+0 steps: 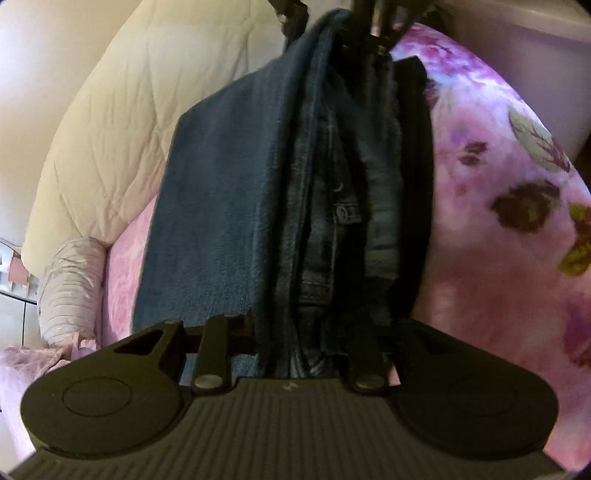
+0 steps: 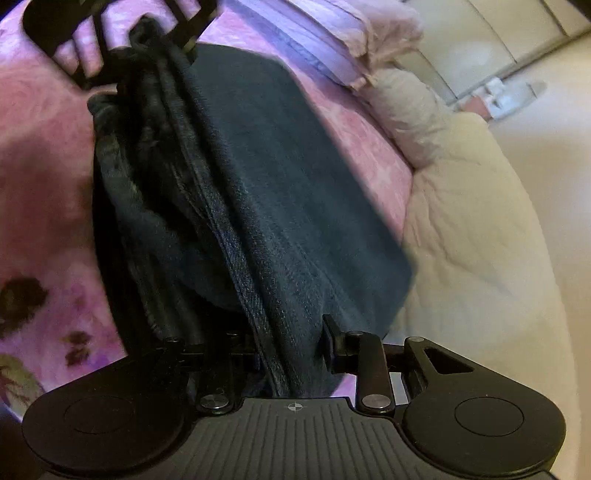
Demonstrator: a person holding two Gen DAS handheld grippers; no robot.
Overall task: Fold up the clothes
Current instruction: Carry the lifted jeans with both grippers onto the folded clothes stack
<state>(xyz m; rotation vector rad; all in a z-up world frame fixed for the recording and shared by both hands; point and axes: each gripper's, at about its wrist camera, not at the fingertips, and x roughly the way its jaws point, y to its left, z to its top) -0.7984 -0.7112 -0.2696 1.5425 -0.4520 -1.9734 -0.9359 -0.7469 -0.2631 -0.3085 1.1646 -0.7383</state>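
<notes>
A pair of dark blue jeans (image 1: 229,206) is stretched lengthwise between my two grippers, held above a pink floral bedspread (image 1: 498,240). My left gripper (image 1: 295,343) is shut on one end of the bunched denim. My right gripper (image 2: 291,350) is shut on the other end of the jeans (image 2: 280,206). Each view shows the opposite gripper at the far end of the cloth: the right one in the left wrist view (image 1: 369,37), the left one in the right wrist view (image 2: 147,33). The fingertips are buried in the fabric folds.
A cream quilted duvet (image 1: 110,129) lies bunched along the bed's side, also in the right wrist view (image 2: 480,240). A pink striped pillow (image 1: 70,288) sits at the bed's end. Pale floor and cupboards (image 2: 498,44) lie beyond.
</notes>
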